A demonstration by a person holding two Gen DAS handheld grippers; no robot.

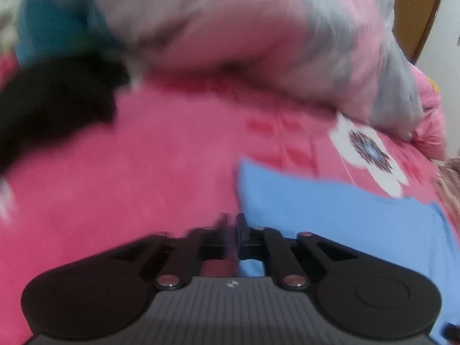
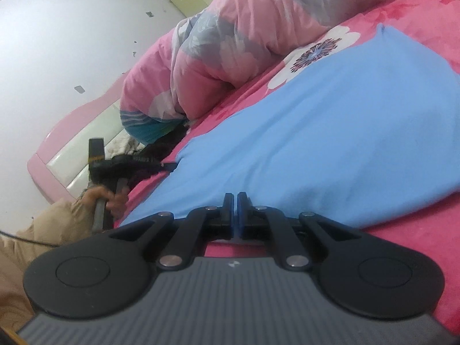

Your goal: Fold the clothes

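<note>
Under both grippers, filling most of each view, lies a pink bedsheet (image 2: 402, 244) with red patches and a white flower print (image 2: 313, 51). Beyond the right gripper (image 2: 236, 198), up and to its left, a pink-and-grey floral quilt (image 2: 230, 46) is bunched along the far side of the bed; in the left wrist view the same quilt (image 1: 258, 34) sits blurred straight ahead of the left gripper (image 1: 231, 221). Blue garment (image 2: 316, 132) is spread flat on the sheet directly ahead and to the right of the right gripper, its near edge running into the fingertips; right jaws are pressed together with a sliver of blue cloth pinched between the pads. From the left wrist, blue garment (image 1: 330, 218) is ahead-right, its left edge coming down to the fingers. Left jaws stand nearly closed with a thin gap; blue fabric reaches in at the right finger, but with the blur I cannot tell if it is clamped. Black garment (image 1: 57, 106) lies well left of the left gripper. Far left of the right gripper, the person's hand (image 2: 110, 198) grips the other tool's handle, beige sleeve (image 2: 49, 224) below it.
</note>
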